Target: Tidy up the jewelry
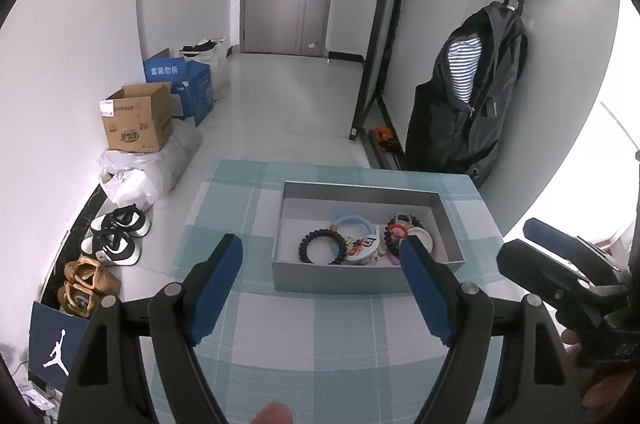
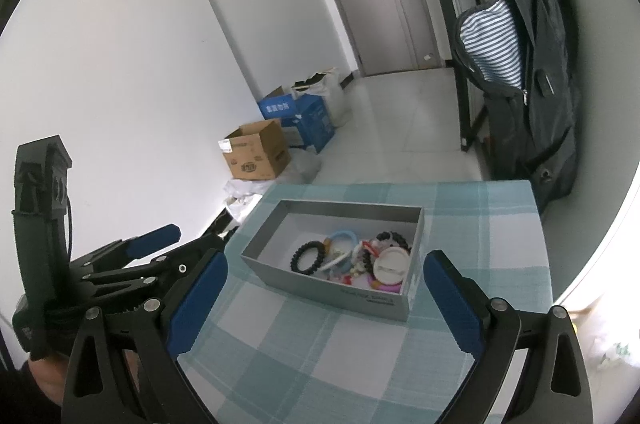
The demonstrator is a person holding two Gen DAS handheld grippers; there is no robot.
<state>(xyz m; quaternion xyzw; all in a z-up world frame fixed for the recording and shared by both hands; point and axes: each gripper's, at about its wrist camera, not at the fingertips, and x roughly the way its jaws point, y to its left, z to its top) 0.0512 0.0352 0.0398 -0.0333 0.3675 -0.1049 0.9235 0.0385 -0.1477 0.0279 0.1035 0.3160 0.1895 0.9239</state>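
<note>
On the checked blue-and-white cloth (image 1: 352, 336): left to right, first the left gripper (image 1: 322, 256), released, blue-padded fingers (image 1: 218, 288) spread wide with nothing between them, held above the near part of the table, short of the box. Then the grey box (image 1: 340, 278), open-topped, sitting near the far edge of the table, with the jewelry gathered in its right half. Inside, from the left: a black beaded bracelet (image 1: 323, 247) lying flat, a light blue ring (image 1: 352, 224) just behind and touching it, a white round tag (image 1: 362, 248) beside these, then a second dark beaded bracelet (image 1: 404, 224) with a red-and-white piece on it, and a pink bit (image 1: 392, 259) against the near wall. Partly hidden there by the left gripper's right finger.

Farther right, the right gripper (image 2: 324, 274), likewise released, fingers (image 2: 452, 304) wide apart and empty, hovering before the box's near wall (image 2: 348, 294), not touching it. Same pile visible from this side: black bracelet (image 2: 306, 256) leftmost, a white round disc (image 2: 394, 266) at the right end.

Beyond the table, a brown carton (image 1: 138, 121) on the floor at left, shoes (image 1: 116, 236) below it, a dark jacket (image 1: 468, 103) hanging at right.
</note>
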